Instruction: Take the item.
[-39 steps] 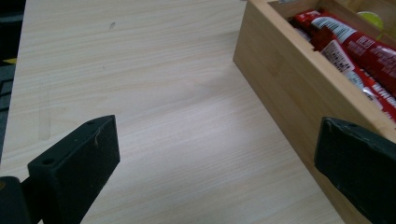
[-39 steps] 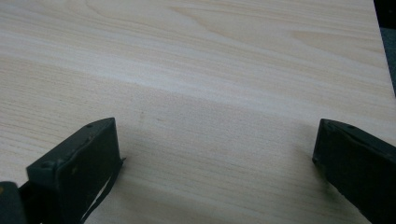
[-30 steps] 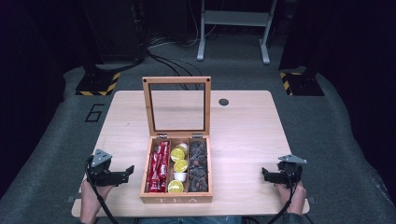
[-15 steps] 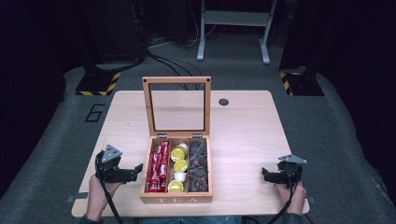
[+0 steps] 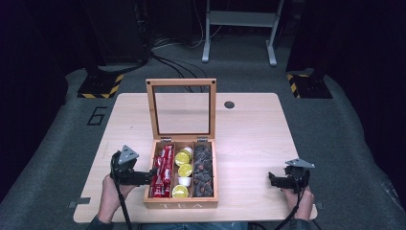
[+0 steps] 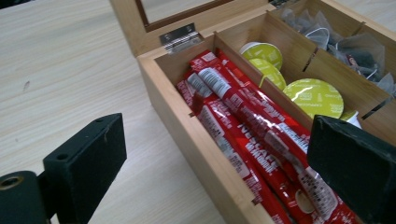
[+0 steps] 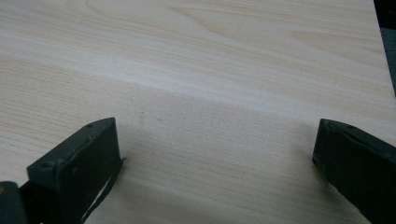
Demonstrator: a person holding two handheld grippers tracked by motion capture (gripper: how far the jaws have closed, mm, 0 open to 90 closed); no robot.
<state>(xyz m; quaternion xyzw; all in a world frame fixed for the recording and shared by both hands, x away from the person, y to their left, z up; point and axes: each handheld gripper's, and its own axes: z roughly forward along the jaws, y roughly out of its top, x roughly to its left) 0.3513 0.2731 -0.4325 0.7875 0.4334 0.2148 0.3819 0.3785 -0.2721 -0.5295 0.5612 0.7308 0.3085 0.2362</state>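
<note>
Lab or test studio. Light wooden table (image 5: 258, 139) on grey padded floor (image 5: 62, 143); black-yellow hazard-striped stand bases (image 5: 98, 88) far left and right; black cables (image 5: 167, 57); dark surround.

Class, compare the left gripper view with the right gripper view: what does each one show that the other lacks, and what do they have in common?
Left gripper view alone: the open wooden tea box, with red stick sachets, yellow-lidded capsules and dark tea bags in separate compartments, and its lid hinge.

Right gripper view alone: nothing but bare tabletop between the jaws.

Both: the pale wooden table, and a hand-held gripper's two black jaws spread wide apart, holding nothing.
</note>
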